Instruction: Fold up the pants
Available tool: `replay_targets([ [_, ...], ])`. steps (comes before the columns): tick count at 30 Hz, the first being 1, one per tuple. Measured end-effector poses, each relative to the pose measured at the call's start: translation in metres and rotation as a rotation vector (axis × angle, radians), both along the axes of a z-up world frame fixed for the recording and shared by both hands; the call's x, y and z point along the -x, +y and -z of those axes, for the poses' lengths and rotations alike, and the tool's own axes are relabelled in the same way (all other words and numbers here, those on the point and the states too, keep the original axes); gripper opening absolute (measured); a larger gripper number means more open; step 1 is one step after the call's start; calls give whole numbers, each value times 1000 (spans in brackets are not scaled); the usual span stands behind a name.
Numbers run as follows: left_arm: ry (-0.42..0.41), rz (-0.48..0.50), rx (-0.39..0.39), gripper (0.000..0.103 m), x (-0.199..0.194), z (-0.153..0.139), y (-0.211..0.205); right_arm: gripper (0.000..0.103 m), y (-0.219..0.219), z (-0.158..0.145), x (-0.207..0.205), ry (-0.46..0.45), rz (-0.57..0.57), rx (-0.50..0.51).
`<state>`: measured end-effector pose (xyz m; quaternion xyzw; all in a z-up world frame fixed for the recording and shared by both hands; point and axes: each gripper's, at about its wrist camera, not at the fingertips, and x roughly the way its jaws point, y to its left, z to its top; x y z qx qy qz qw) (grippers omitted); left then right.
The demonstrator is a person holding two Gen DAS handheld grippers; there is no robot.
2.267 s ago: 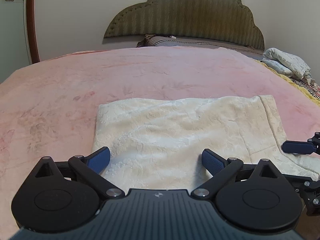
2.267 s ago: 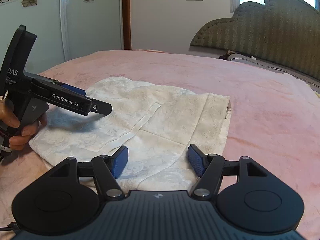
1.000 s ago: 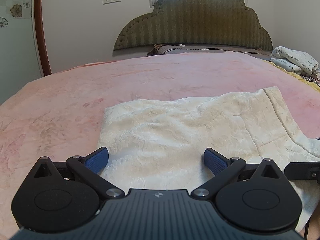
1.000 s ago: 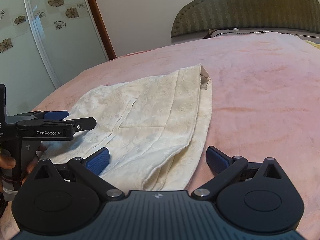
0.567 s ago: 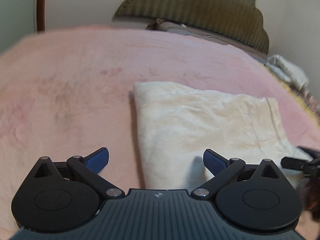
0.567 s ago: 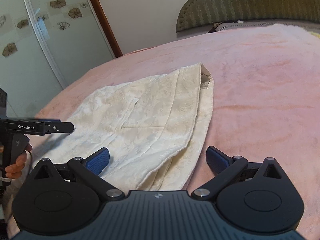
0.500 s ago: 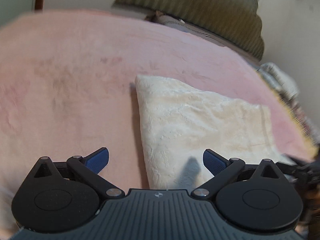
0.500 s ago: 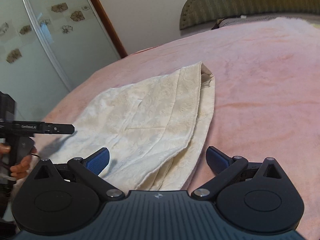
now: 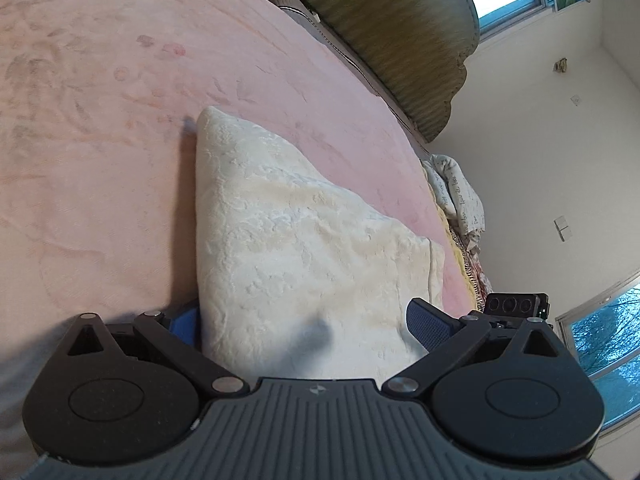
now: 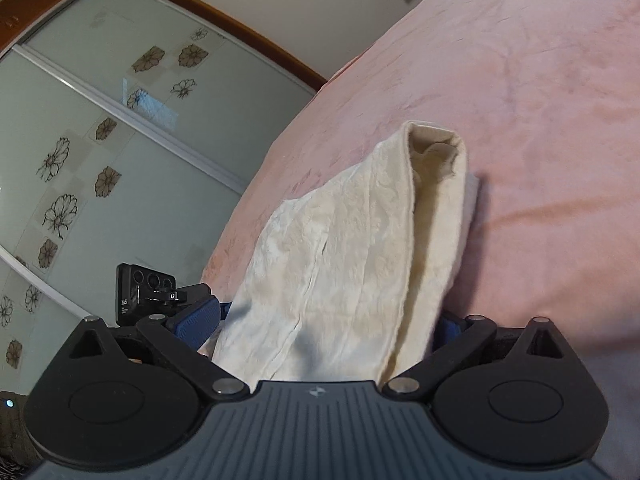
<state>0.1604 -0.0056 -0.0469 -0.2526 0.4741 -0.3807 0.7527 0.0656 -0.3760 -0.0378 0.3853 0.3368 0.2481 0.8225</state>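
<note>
- The pants — cream, with a raised woven pattern, already folded into a compact stack — lie on the pink bedspread; in the right wrist view the layered end with the band gapes open at the far side.
- The left gripper has its jaws apart, one finger on each side of the near left edge of the stack, with cloth between them but not pinched.
- The right gripper straddles the near right edge in the same way, jaws apart; its right finger is mostly hidden behind the cloth.
- Both tools are rolled sideways, so one finger seems to sit low against the bedspread and the other above the stack.
- Judged step: taking hold of the near edge for a further fold, or to lift the bundle — which of the two I cannot tell.
- The next move calls for both jaws to close through all layers together, at matching points, so that the stack rises level and does not splay.
- A headboard stands beyond.
</note>
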Motion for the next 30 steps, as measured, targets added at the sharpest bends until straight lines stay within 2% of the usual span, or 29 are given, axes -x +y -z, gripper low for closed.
replay_targets([
  [1,10,-1,5,101,-2,1,-2,99,1,0,-4,-2,-6,6],
  [3,32,9,17,99,-7,1,-5,81,3,2,-10,2,-3,14],
  [5,40,13,27,98,-11,2,-5,37,0,10,-16,30,10,9],
  [6,33,11,27,97,-10,1,-7,31,-2,16,-19,50,17,7],
  [7,14,11,18,92,-8,0,-9,30,-2,20,-20,49,15,-8],
  [8,-9,12,-2,82,-5,-2,-11,29,-3,21,-18,37,15,-12],
  [9,-42,10,-42,76,0,-3,-12,28,-2,20,-16,30,17,-8],
  [11,-103,-8,-111,50,7,-6,-15,25,2,15,-11,12,15,4],
  [13,-147,-19,-138,39,13,-9,-14,24,4,9,-5,-7,17,16],
  [14,-163,-26,-140,30,16,-10,-12,24,6,6,-3,-17,19,22],
  [17,-207,-42,-113,18,23,-18,-5,24,11,-8,-2,-59,16,37],
  [23,-366,-107,-142,16,26,-51,12,24,25,-35,-21,-120,-14,55],
  [27,-397,-164,-169,16,5,-68,26,24,36,-51,-54,-158,-18,31],
  [30,-425,-198,-226,16,-16,-75,32,24,45,-58,-91,-173,-20,26],
])
